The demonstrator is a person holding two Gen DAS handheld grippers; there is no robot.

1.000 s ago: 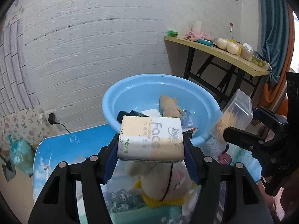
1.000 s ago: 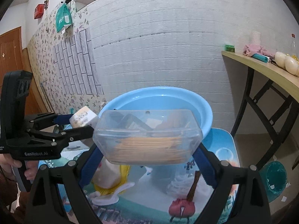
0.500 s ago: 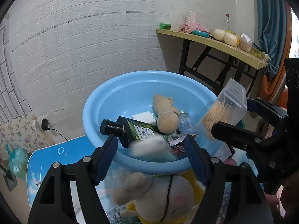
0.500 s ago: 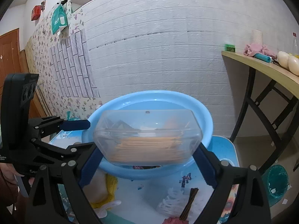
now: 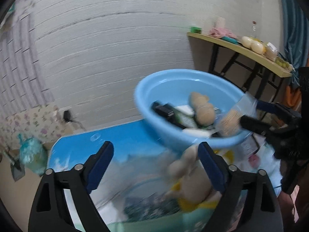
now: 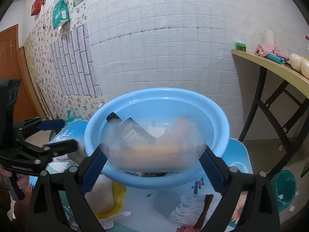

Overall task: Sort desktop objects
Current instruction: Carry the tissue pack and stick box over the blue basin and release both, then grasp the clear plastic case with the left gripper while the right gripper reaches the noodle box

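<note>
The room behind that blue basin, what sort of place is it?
Probably a room in a home: floral wallpaper, a wooden door, and a side table bearing a pink cloth.

The basin (image 6: 154,104) is light blue. The desk (image 5: 115,135) is bright blue with a printed scenery picture. The plush toy (image 5: 191,185) is beige with yellow trim. The box (image 6: 152,145) is clear, with tan sticks inside. White brick-pattern wall (image 6: 164,48); floral wallpaper (image 6: 38,58) beside it.
</note>
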